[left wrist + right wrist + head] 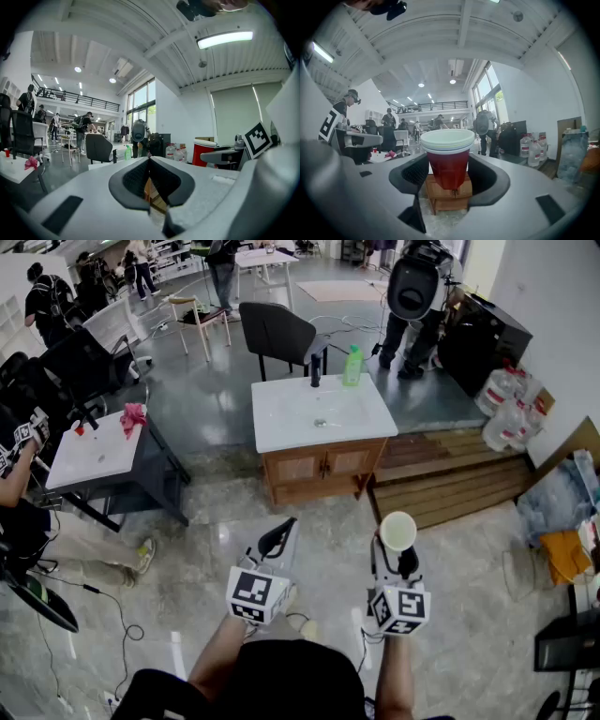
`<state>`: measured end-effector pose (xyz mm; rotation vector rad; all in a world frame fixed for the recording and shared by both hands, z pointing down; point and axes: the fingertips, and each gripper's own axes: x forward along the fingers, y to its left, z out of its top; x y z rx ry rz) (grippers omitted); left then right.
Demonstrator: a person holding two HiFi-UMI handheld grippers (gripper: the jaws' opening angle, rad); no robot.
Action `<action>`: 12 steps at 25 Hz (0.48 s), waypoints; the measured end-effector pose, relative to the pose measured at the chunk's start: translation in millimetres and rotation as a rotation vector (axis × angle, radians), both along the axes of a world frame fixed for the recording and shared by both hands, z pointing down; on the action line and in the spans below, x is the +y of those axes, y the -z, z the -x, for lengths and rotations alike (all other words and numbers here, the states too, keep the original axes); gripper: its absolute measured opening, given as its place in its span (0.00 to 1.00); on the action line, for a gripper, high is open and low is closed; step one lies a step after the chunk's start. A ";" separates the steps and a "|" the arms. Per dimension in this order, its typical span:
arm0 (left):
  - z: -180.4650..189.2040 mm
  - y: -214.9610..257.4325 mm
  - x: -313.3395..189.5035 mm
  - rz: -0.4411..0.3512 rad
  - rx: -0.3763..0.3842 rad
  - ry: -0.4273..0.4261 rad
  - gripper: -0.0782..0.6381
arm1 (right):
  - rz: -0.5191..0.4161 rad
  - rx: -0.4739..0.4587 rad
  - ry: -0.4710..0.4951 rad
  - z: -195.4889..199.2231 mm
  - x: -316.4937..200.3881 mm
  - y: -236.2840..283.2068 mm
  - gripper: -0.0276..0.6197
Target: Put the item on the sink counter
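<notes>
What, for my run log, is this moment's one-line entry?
right gripper: jaws shut on red cup | left gripper: jaws together, empty | sink counter: ahead, cup not yet on it

From the head view, only the pale rim of the cup [397,531] showing, red wall hidden beneath. In the left gripper view, wooden cabinet [152,194] glimpsed merely as a sliver below the left gripper [149,161]. Too small to identify: pink thing [132,417] on the side table [89,460], dark speck [321,423] in the sink [281,432].
</notes>
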<state>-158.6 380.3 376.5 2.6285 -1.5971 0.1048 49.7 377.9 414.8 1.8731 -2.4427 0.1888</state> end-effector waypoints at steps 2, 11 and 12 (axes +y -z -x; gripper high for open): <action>-3.4 1.0 1.6 0.001 -0.001 -0.001 0.11 | -0.004 -0.005 0.002 -2.4 1.3 4.0 0.45; -26.2 -1.6 6.4 0.003 -0.002 -0.001 0.11 | 0.010 -0.002 0.005 -24.2 5.9 1.1 0.45; -29.5 -2.0 6.5 0.004 -0.002 -0.002 0.11 | 0.011 -0.001 0.006 -27.1 6.5 0.3 0.45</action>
